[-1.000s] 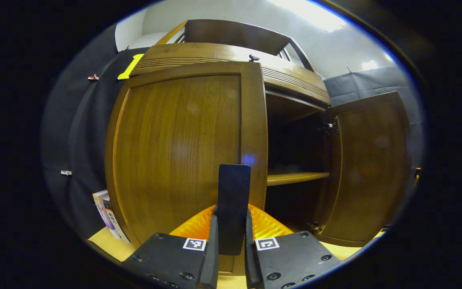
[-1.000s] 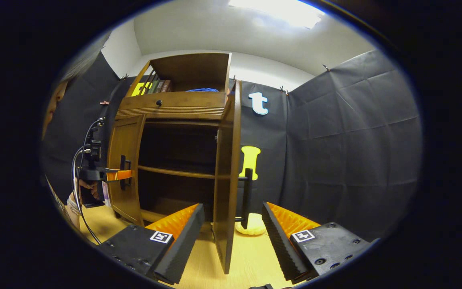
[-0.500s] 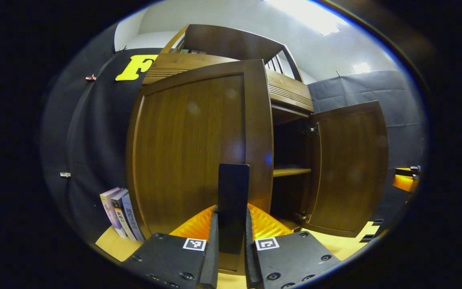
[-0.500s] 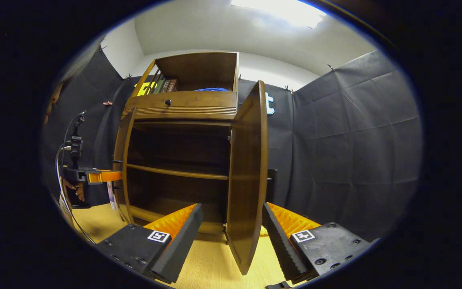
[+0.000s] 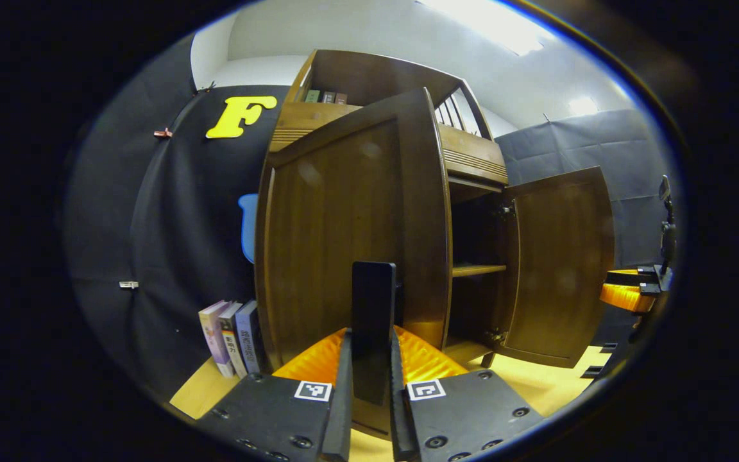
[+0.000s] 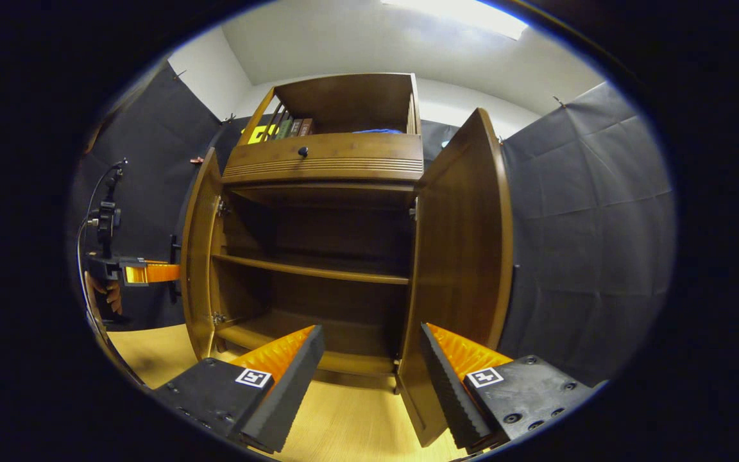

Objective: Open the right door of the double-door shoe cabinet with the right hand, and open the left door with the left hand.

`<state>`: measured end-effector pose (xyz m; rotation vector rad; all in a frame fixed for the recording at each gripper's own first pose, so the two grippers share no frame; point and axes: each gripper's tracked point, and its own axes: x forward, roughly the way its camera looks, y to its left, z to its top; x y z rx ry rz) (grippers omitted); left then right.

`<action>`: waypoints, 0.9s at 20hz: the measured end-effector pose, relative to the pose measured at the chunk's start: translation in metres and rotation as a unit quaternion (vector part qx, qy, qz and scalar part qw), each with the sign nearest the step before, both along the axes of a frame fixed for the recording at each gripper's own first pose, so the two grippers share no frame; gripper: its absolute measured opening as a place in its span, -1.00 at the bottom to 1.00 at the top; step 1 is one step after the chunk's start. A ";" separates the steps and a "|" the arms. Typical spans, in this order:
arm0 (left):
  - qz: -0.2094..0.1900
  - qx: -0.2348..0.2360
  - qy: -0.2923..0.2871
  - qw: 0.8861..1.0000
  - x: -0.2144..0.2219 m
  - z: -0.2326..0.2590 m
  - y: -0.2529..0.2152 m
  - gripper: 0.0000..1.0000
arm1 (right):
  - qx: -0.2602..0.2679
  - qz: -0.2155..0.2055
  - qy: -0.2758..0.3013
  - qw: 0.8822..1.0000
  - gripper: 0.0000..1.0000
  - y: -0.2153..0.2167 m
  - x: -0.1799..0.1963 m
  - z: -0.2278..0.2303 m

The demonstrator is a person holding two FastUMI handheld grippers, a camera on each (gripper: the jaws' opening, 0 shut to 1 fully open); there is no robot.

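In the left gripper view the brown cabinet's left door [image 5: 344, 237] stands partly swung out. My left gripper [image 5: 371, 335] is shut on its dark upright handle [image 5: 373, 301]. The right door [image 5: 562, 263] hangs wide open beyond it. In the right gripper view my right gripper [image 6: 369, 333] is open and holds nothing. Its fingers [image 6: 292, 375] straddle the lower edge of the right door [image 6: 466, 256] without touching it. The left door [image 6: 199, 256] shows edge-on, with the left gripper [image 6: 148, 273] at its handle. The shelf [image 6: 312, 273] inside is bare.
Several books [image 5: 231, 337] stand on the wooden floor [image 6: 344, 423] left of the cabinet. A drawer with a knob [image 6: 303, 152] sits above the doors, and more books [image 6: 292, 127] are on the top shelf. A hand [image 6: 111, 298] holds the left gripper.
The left door has swung further out with my left gripper still on its handle. The right door has swung wider open, and its handle has gone behind the door.
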<state>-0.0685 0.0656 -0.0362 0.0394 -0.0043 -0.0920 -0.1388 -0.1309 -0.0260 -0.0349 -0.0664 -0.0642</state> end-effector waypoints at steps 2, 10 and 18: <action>0.015 0.004 0.001 1.000 -0.006 0.001 0.008 -0.41 | 0.004 0.014 0.006 1.000 0.89 0.006 0.007 -0.004; 0.094 0.016 0.007 0.995 -0.037 0.003 0.061 -0.55 | 0.000 0.028 0.009 1.000 0.89 0.023 0.035 -0.008; 0.187 0.013 0.022 0.982 -0.076 -0.005 0.124 -0.69 | -0.005 0.061 -0.006 0.998 0.91 0.057 0.050 -0.002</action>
